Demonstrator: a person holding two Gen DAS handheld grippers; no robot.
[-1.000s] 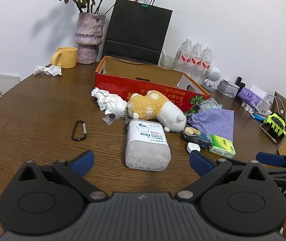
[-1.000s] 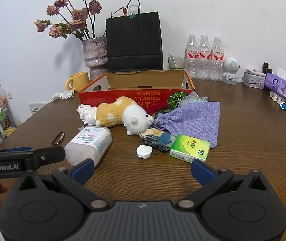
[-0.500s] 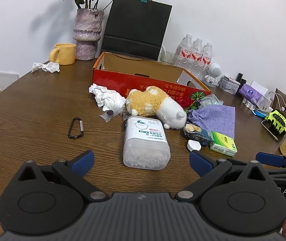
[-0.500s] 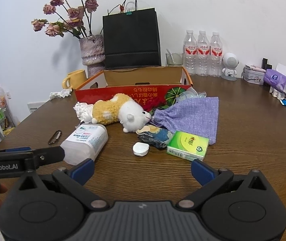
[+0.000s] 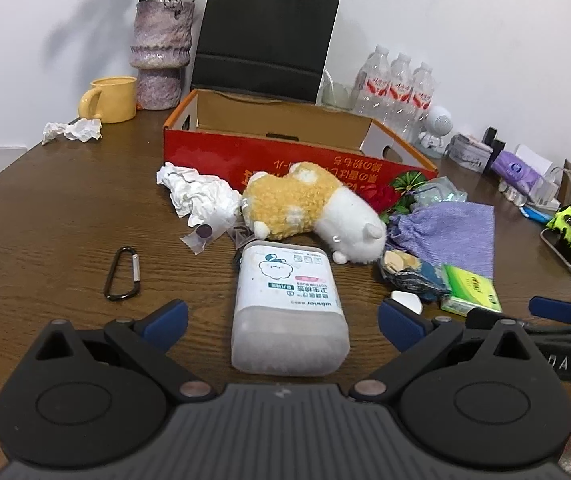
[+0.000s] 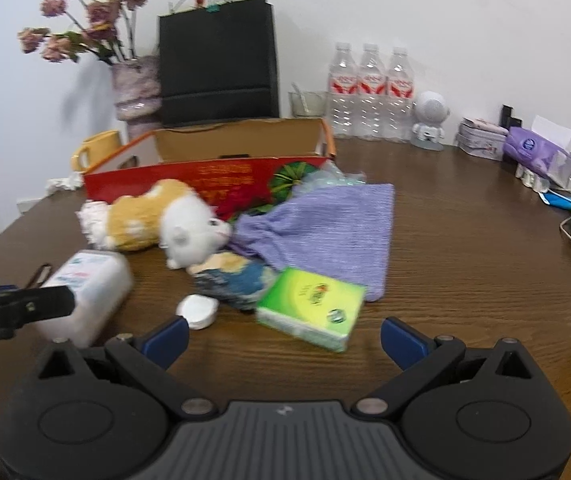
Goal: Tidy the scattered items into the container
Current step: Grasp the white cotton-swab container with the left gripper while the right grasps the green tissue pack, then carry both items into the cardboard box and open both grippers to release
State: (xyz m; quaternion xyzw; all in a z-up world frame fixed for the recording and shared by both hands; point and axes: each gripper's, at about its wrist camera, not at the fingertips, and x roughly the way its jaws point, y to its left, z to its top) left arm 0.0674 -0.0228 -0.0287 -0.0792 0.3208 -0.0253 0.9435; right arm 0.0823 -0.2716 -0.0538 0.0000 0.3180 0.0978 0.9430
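1. Both wide apart, gripping nothing – left gripper (image 5: 281,314) lined up on cotton swab tub (image 5: 288,304), right gripper (image 6: 283,334) near green box (image 6: 312,307).
2. Approach step; next, closing on them.
3. Beyond – red box (image 5: 285,152), apparently empty.

Bare table (image 5: 45,216) fills left half of left wrist view, broken only by carabiner (image 5: 122,268) at centre left. Cotton-swab box (image 5: 288,304) lies dead centre between the spread jaws. Behind it, plush toy (image 5: 309,210) and crumpled paper (image 5: 197,196) block the red carton's (image 5: 285,156) front wall. Right wrist view: green packet (image 6: 312,307) and white case (image 6: 197,311) just ahead; open tabletop at lower right.
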